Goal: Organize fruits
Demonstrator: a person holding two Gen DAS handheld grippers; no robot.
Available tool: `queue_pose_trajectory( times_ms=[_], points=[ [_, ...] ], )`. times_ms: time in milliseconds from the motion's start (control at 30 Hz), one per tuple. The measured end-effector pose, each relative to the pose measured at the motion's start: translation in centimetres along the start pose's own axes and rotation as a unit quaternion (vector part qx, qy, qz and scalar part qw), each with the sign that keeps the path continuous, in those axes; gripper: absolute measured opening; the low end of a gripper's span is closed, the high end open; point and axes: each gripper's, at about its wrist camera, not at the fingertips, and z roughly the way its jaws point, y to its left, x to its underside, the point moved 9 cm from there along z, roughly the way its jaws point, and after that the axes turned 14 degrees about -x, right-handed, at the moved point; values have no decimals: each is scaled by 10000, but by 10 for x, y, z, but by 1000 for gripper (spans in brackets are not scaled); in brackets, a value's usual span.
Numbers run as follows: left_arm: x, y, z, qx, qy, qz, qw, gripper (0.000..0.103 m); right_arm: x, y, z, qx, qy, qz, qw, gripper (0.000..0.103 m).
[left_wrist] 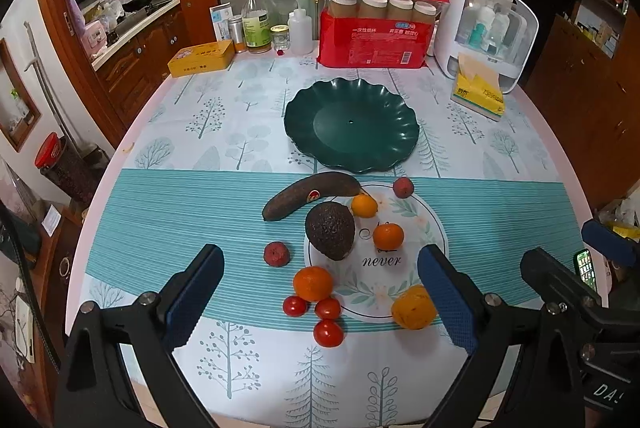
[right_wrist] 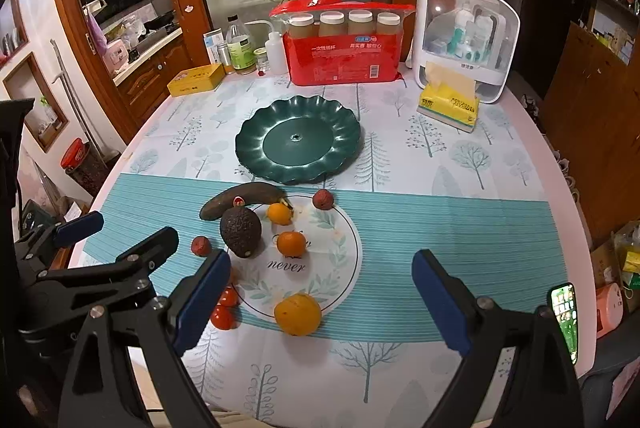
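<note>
Kitchen counter (left_wrist: 240, 131) under tree-print cloth: green scalloped plate (left_wrist: 351, 125) bare; banana (left_wrist: 310, 192), avocado (left_wrist: 330, 230), oranges, tomatoes nearby. Left tongs (left_wrist: 320, 292), right tongs (right_wrist: 320, 292) both spread, holding nothing.

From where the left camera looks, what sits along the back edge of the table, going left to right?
Yellow tin → green-labelled bottle → small glass jar → white squeeze bottle → red pack of paper cups → white storage case, with the yellow tissue pack in front of it.
</note>
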Motion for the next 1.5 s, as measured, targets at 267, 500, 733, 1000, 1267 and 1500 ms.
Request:
queue_pose_trajectory(
  times_ms=[267,500,733,1000,1267,1500],
  points=[
    [-1,-2,-3,-37,-39,26,10000,96,1,1,-5,-9,-26,-45,10000,93],
    [1,2,-11,-123,-166,-4,9998,96,3,2,-5,-9,-11,-56,10000,93],
    [3,3,-15,-76,-145,1,9999,96,6,2,-8,5,-3,-37,10000,93],
    [2,1,-16,-94,-157,22,9998,96,8,-1,-12,29,-6,-19,10000,93],
    [2,1,-17,-136,-157,27,9998,97,8,-1,-12,17,-4,-19,10000,93],
    [4,2,-17,-130,-112,34,9998,97,9,0,-12,41,-5,-21,10000,93]
  ],
)
